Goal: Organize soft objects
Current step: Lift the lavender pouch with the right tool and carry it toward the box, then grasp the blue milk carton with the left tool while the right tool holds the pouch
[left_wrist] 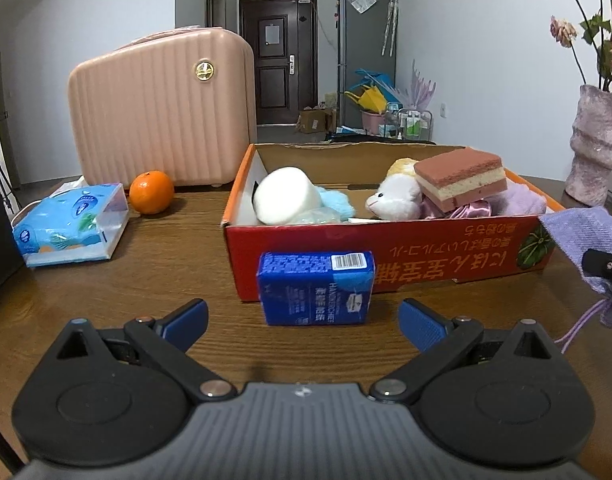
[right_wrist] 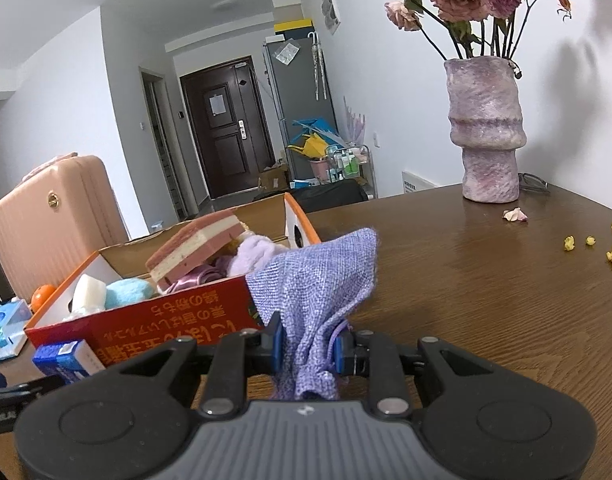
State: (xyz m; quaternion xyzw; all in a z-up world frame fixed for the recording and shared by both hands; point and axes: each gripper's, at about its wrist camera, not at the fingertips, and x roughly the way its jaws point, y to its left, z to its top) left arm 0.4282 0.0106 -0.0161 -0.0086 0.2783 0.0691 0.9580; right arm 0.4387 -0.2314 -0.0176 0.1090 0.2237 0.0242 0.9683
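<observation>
**Purple bag gripped beside the box**

Left wrist view: the left gripper (left_wrist: 302, 314) has its jaws spread wide and empty, facing a blue tissue pack (left_wrist: 315, 287) that stands on the desk (left_wrist: 166, 264) against the red box (left_wrist: 386, 256) of soft things.

Right wrist view: the right gripper (right_wrist: 308, 346) has its jaws clenched on a purple cloth bag (right_wrist: 318, 280), just beside the box's near right corner.
</observation>
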